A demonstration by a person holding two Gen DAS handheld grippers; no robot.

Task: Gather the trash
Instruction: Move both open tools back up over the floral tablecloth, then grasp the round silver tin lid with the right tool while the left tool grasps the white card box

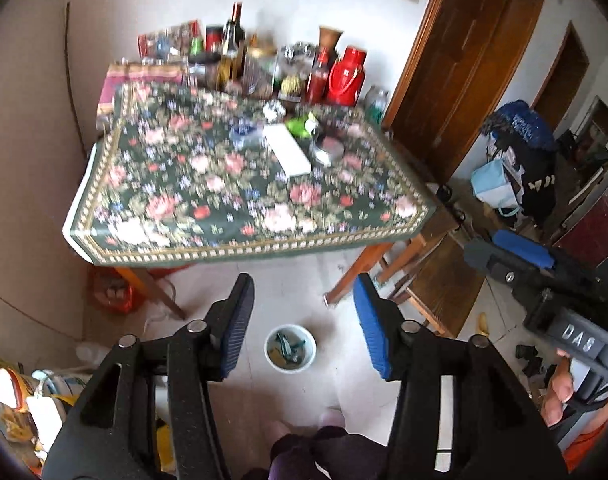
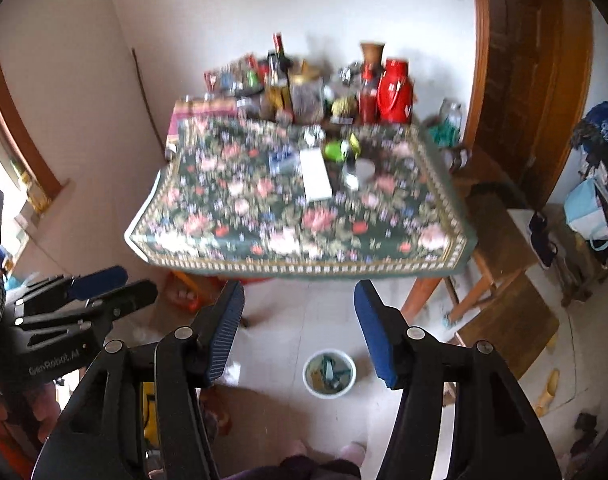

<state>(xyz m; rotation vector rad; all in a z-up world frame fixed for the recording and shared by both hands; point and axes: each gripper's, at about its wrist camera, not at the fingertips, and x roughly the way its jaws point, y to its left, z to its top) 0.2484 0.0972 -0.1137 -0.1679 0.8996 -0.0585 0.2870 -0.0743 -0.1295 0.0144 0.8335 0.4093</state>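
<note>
A white bin (image 1: 290, 348) holding scraps stands on the floor in front of the table; it also shows in the right wrist view (image 2: 329, 374). On the floral tablecloth (image 1: 223, 208) lie a green wrapper (image 1: 301, 125), a white flat box (image 1: 287, 150), a blue-clear wrapper (image 1: 243, 134) and a round tin (image 1: 328, 150). My left gripper (image 1: 304, 320) is open and empty, held above the floor before the table. My right gripper (image 2: 299, 324) is open and empty, beside it at the same height.
Bottles, jars and a red thermos (image 1: 346, 76) crowd the table's far edge. A wooden stool (image 1: 444, 280) stands right of the table, a wooden door (image 1: 464, 60) behind it. Bags (image 1: 516, 160) pile at the right. A red bag (image 1: 111, 292) sits under the table.
</note>
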